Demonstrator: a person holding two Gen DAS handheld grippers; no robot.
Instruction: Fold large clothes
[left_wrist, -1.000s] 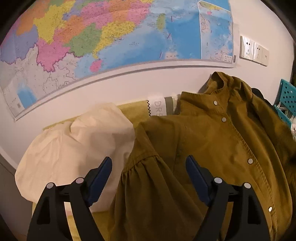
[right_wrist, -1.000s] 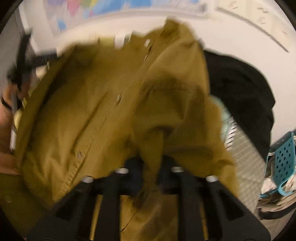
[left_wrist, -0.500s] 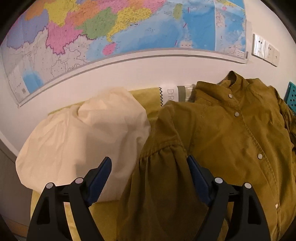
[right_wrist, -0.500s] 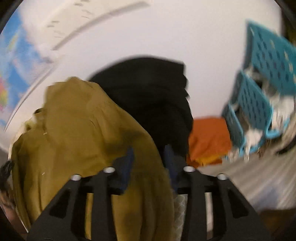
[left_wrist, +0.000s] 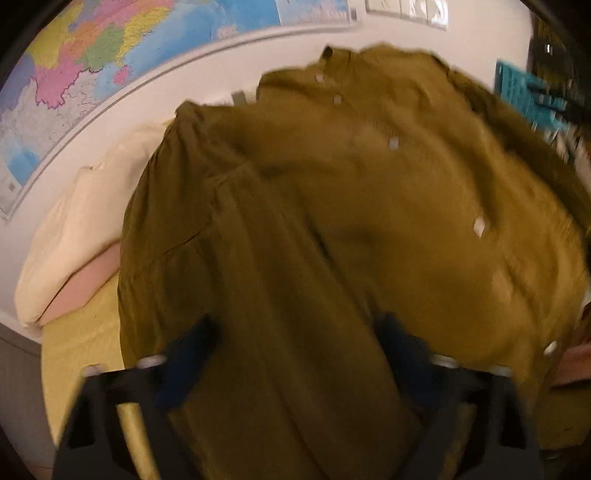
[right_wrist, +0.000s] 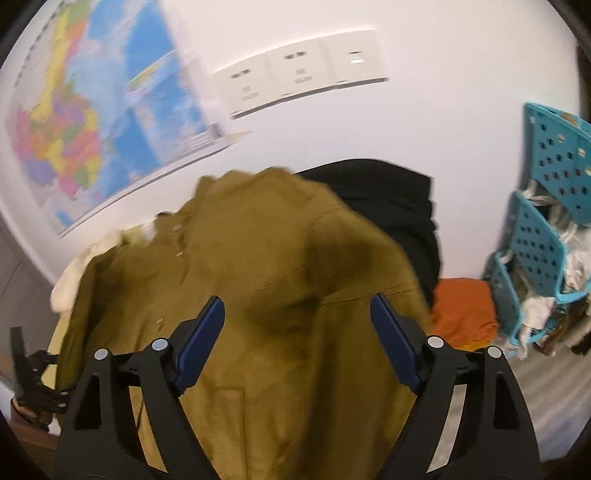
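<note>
An olive-brown button-up shirt (left_wrist: 369, 184) lies spread on a yellow-green surface (left_wrist: 81, 332), collar toward the wall. My left gripper (left_wrist: 295, 325) hangs low over the shirt's left sleeve. Its jaws are closing, with the sleeve cloth bunched between the blue pads; the picture is blurred and no firm pinch shows. In the right wrist view the shirt (right_wrist: 277, 240) lies below my right gripper (right_wrist: 297, 301). Its jaws are opening wide above the right shoulder and sleeve, with nothing held between them.
A cream garment (left_wrist: 81, 229) lies left of the shirt over something pink (left_wrist: 88, 284). A black garment (right_wrist: 399, 199) and an orange cloth (right_wrist: 461, 310) lie to its right. A teal basket (right_wrist: 539, 258) of laundry stands at far right. A map (left_wrist: 92, 55) and wall sockets (right_wrist: 303, 81) hang behind.
My right gripper has let go of the olive cloth, opened wide and swung up toward the wall. My left gripper has dropped rightward over the sleeve, and its jaws have narrowed.
</note>
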